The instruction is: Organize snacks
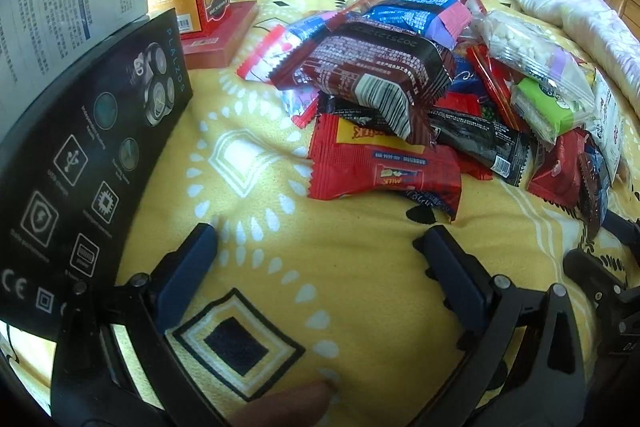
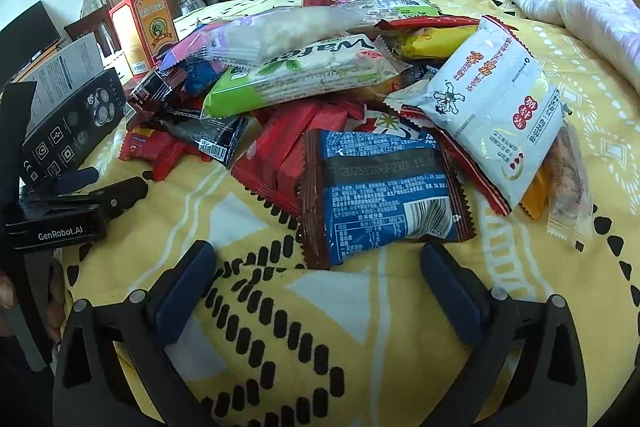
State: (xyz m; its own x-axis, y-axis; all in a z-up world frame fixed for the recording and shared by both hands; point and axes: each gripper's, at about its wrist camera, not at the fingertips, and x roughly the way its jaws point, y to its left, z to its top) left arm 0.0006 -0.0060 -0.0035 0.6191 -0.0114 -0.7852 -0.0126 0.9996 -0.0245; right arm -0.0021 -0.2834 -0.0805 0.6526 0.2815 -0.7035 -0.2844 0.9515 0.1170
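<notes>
while both tools hover over the yellow blanket (image 1: 352, 291), the left gripper (image 1: 316, 247) and the right gripper (image 2: 318, 263) stand wide apart, holding nothing. the snack pile (image 1: 420, 99) fills the centre and right of the left view; a blue packet (image 2: 384, 195) lies just beyond the right fingers. a black box (image 1: 80, 163) stands at left.

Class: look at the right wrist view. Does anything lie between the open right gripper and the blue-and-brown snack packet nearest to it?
Nothing visible does. Only bare yellow blanket separates the right gripper from the blue-and-brown snack packet.
</notes>
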